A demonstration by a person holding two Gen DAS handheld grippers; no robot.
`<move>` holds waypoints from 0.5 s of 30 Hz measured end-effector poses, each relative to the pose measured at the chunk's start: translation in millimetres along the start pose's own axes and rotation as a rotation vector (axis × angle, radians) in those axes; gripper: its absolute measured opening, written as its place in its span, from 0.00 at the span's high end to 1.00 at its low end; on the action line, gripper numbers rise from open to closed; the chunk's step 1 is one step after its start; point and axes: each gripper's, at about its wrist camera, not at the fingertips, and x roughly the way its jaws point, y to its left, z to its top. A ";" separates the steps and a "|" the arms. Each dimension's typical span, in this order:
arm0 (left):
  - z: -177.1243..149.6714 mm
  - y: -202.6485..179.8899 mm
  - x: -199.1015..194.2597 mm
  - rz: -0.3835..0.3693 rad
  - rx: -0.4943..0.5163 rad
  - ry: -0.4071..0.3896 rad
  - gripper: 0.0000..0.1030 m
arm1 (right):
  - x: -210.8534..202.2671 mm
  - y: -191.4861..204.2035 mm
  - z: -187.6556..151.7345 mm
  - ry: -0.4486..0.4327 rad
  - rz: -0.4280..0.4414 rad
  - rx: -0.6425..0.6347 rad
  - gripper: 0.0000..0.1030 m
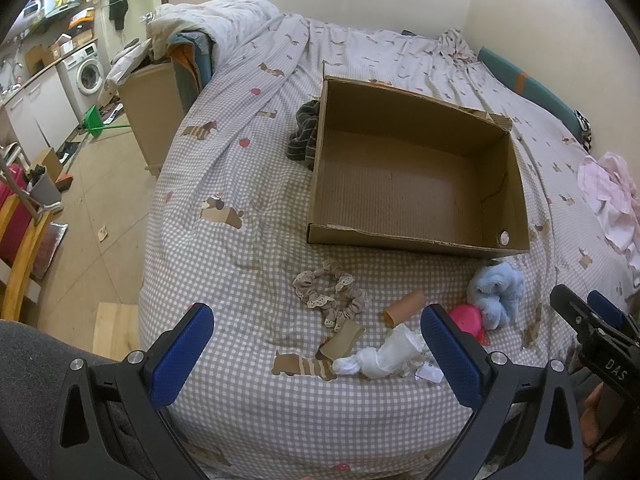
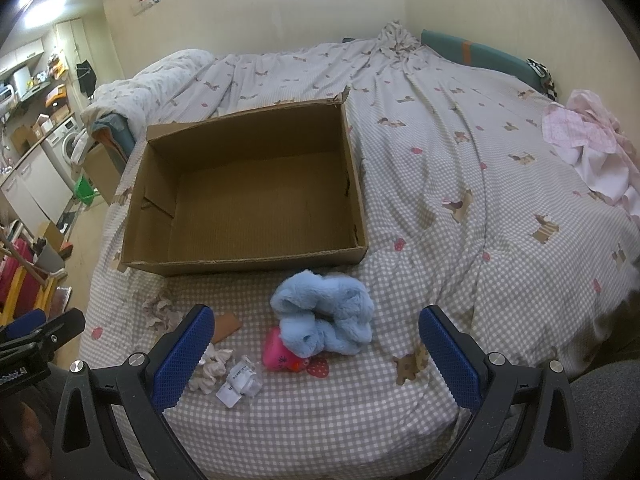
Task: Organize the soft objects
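An empty cardboard box [image 1: 416, 236] [image 2: 240, 266] lies on the checked bed cover. In front of it lie a fluffy blue cloth [image 1: 498, 290] [image 2: 324, 312], a pink toy [image 1: 466, 318] [image 2: 278, 350], a beige lace scrunchie [image 1: 330, 294], a knotted white sock [image 1: 380, 356], two cardboard tubes [image 1: 404, 306] and crumpled paper [image 2: 240, 380]. My left gripper [image 1: 316, 352] is open above the sock and tubes. My right gripper [image 2: 314, 354] is open just in front of the blue cloth and pink toy. Both hold nothing.
A dark striped garment [image 1: 306, 134] lies against the box's left side. Pink clothes [image 1: 612, 200] [image 2: 592, 148] lie at the bed's right edge. A second cardboard box [image 1: 150, 108] stands on the floor left of the bed, near a washing machine [image 1: 86, 70].
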 end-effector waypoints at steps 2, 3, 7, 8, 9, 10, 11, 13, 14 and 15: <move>0.6 -0.2 -0.1 0.000 -0.001 0.000 0.00 | -1.9 -1.3 -0.6 -0.001 0.001 0.001 0.00; 0.6 -0.2 -0.1 0.000 -0.001 0.000 0.00 | -2.4 -2.4 -1.0 -0.003 0.002 0.003 0.00; 0.7 0.1 -0.2 0.000 0.000 0.000 0.00 | -2.7 0.3 -0.4 0.002 0.000 0.003 0.00; 0.7 0.2 -0.2 0.000 -0.001 0.000 0.00 | -3.2 0.4 -0.3 0.001 -0.001 0.003 0.00; 0.7 0.3 -0.2 -0.001 -0.001 0.001 0.00 | -2.8 0.3 -0.5 0.001 -0.001 0.002 0.00; 0.6 0.3 -0.1 -0.001 -0.001 0.001 0.00 | -2.8 0.1 -0.4 0.001 0.000 0.002 0.00; 0.6 0.3 -0.2 -0.001 0.000 0.001 0.00 | -3.3 0.0 -0.4 0.001 0.001 0.002 0.00; 1.3 -0.2 -0.5 0.000 0.000 0.001 0.00 | -3.3 0.2 -0.4 0.003 0.002 0.002 0.00; 1.4 -0.2 -0.6 -0.001 0.000 0.001 0.00 | -3.4 0.1 -0.5 0.006 0.003 0.001 0.00; 1.5 -0.2 -0.5 -0.003 0.000 0.001 0.00 | -2.9 0.8 -0.5 0.007 0.003 0.001 0.00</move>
